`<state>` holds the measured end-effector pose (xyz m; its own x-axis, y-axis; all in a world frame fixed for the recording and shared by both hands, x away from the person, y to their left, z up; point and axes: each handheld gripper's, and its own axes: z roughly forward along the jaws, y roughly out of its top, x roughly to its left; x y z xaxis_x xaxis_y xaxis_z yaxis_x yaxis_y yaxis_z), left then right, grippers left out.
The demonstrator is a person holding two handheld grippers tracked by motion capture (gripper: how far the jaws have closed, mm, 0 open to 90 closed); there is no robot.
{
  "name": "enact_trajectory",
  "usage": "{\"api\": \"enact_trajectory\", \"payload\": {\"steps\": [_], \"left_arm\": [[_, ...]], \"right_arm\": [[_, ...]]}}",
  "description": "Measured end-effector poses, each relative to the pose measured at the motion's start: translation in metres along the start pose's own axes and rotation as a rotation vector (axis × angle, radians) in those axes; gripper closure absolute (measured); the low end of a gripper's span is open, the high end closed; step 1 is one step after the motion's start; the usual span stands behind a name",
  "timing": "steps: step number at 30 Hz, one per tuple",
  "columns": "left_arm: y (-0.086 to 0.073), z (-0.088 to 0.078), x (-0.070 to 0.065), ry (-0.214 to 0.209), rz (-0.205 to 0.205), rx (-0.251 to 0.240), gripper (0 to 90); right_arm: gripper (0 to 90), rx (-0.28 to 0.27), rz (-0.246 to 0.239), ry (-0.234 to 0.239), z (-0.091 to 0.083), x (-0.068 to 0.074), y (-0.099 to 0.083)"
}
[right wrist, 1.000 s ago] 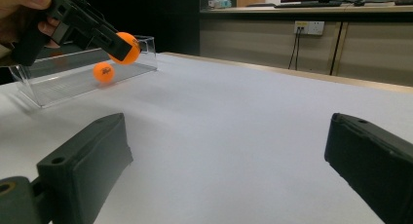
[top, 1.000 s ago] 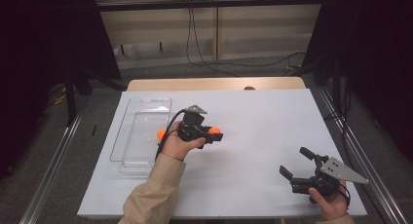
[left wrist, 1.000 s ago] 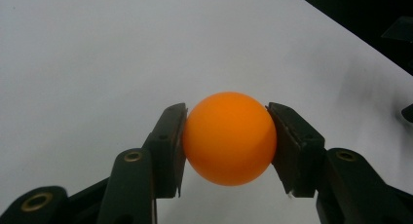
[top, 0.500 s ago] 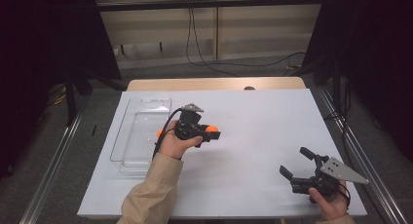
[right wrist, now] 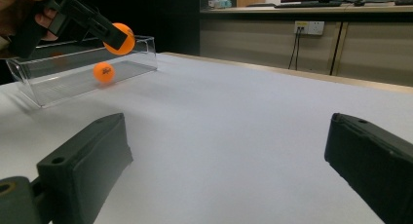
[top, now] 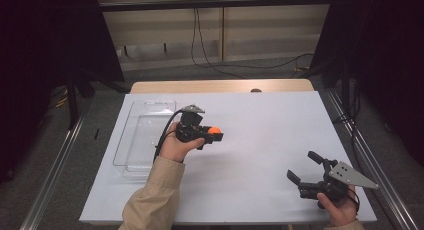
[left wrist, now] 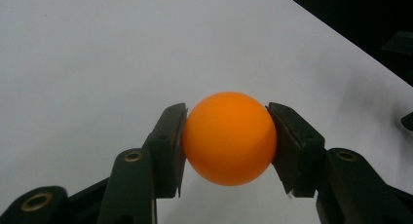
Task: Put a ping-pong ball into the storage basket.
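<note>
An orange ball (left wrist: 229,139) is clamped between the two black jaws of my left gripper (top: 215,134), which is held above the white table just right of a clear plastic tray (top: 131,140). In the right gripper view the same ball (right wrist: 120,39) hangs over the tray's near wall (right wrist: 58,85), and a second orange ball (right wrist: 103,72) lies inside the tray. My right gripper (top: 301,165) rests low at the table's front right, its jaws wide open with nothing between them (right wrist: 224,170).
The white table sheet (top: 260,125) stretches between the two grippers. A strip of wooden tabletop (top: 220,86) shows at the far edge. Metal rails run along both sides of the table, and cables hang on the wall behind it.
My left gripper has drifted slightly left and away with the ball, closer to the tray. The right gripper has stayed put.
</note>
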<state>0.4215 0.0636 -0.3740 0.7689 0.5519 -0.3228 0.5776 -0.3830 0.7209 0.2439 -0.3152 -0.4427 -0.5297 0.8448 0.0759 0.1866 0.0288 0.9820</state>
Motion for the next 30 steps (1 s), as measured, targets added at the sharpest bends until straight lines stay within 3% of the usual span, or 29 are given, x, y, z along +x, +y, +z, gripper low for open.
{"api": "enact_trajectory", "payload": {"steps": [30], "left_arm": [[0.001, -0.014, 0.011, 0.011, -0.023, -0.026, 50.8]], "right_arm": [[1.9, -0.001, -0.001, 0.001, 0.0, 0.0, 0.0]]}}
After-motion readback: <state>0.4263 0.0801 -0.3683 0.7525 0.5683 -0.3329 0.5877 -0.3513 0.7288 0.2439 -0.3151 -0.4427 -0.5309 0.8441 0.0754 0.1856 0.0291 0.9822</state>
